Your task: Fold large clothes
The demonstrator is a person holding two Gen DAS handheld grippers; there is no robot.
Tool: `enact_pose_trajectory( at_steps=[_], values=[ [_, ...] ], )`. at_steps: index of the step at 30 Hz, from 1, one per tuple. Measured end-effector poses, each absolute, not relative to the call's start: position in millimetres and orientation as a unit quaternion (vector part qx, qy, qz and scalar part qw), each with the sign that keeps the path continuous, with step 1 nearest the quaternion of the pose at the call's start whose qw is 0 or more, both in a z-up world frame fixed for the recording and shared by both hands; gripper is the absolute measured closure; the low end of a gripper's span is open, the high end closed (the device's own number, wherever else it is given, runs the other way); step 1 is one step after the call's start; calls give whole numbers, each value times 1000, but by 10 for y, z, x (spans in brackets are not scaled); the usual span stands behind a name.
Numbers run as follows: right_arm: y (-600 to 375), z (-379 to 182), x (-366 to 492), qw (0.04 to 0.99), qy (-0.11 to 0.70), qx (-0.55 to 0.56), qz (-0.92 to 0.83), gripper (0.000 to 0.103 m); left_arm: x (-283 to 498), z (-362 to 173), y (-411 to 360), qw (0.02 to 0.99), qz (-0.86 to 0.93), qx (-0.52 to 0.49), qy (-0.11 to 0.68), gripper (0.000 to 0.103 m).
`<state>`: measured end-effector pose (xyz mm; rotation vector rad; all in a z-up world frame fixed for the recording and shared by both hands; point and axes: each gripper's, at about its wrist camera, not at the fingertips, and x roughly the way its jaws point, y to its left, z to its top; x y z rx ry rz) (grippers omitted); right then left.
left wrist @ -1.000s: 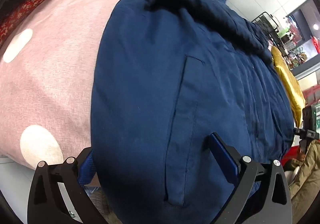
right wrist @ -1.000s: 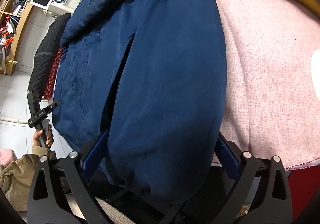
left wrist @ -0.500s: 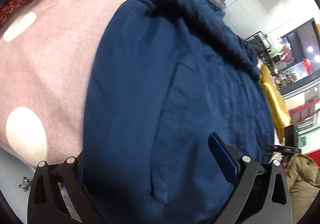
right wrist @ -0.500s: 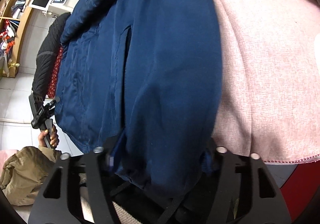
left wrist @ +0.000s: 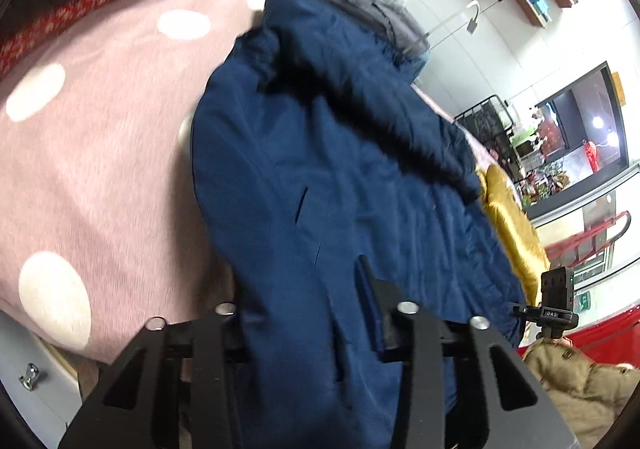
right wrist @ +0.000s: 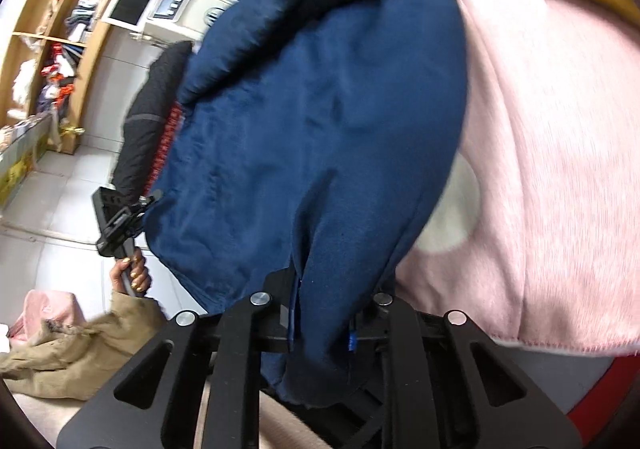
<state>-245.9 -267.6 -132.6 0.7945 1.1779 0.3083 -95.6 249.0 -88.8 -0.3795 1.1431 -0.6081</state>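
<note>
Both pairs of jaws have just been closing, and each now pinches cloth. Between the narrowed black fingers of the left gripper [left wrist: 308, 313] sits a bunched fold of the large navy-blue padded coat [left wrist: 340, 177], near its lower hem; a second ago those fingers stood wide apart with the hem merely lying between them. The right gripper [right wrist: 324, 313] is drawn in tighter, its pads pressed on a thinner gather of the same hem at the coat's other bottom corner, close beside a slit pocket.

The coat lies spread lengthwise over the pink blanket with white dots [left wrist: 92, 153], collar end farthest from both cameras, a mustard-yellow cloth [left wrist: 512, 217] just beyond its far edge. Compared with half a second ago, the hem looks raised off the blanket and the cloth near each grip is blurred and puckered.

With both bottom corners gripped, the likely step is carrying the hem up toward the collar to fold the coat in half. Thick padding could slip from the looser left grip.
</note>
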Motion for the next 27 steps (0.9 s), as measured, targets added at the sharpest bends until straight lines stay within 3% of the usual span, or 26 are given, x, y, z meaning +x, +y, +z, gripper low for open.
enact_pose_trajectory(
  at_steps=[10,17,27],
  values=[
    [-3097,-771,-1790,787,477,360,155,89,-437,-281,2118,806,-318,-143,478,82],
    [-3668,-486,-1082,782,446,409,148,90,611,41,1700,809,-325,-121,474,84],
    [-4470,-654,399,718,484,493,86,90,2278,-93,1097,784,-274,-68,553,84]
  ],
)
